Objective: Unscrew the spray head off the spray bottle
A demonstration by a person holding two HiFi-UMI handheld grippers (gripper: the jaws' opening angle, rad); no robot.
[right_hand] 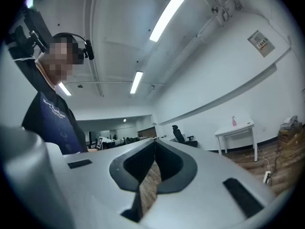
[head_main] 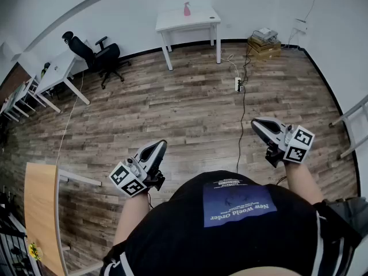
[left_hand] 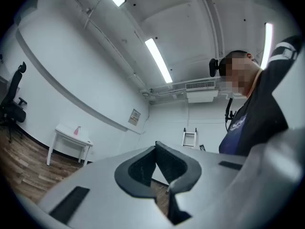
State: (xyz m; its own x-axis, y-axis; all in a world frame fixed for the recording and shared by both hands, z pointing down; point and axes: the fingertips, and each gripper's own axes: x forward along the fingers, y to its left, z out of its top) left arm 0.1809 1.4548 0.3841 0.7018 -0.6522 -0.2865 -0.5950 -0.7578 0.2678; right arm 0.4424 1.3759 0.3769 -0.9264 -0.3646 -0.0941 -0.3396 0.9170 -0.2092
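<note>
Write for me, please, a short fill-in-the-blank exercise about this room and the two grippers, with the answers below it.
1. The spray bottle on the white table is ____ in colour.
2. The office chair to the left of that table is ____ in colour.
3. The jaws of the left gripper and the right gripper are ____ (open or shut).
4. The bottle is held by ____ gripper (the left, the right, or neither).

Missing words: pink; black; shut; neither.
</note>
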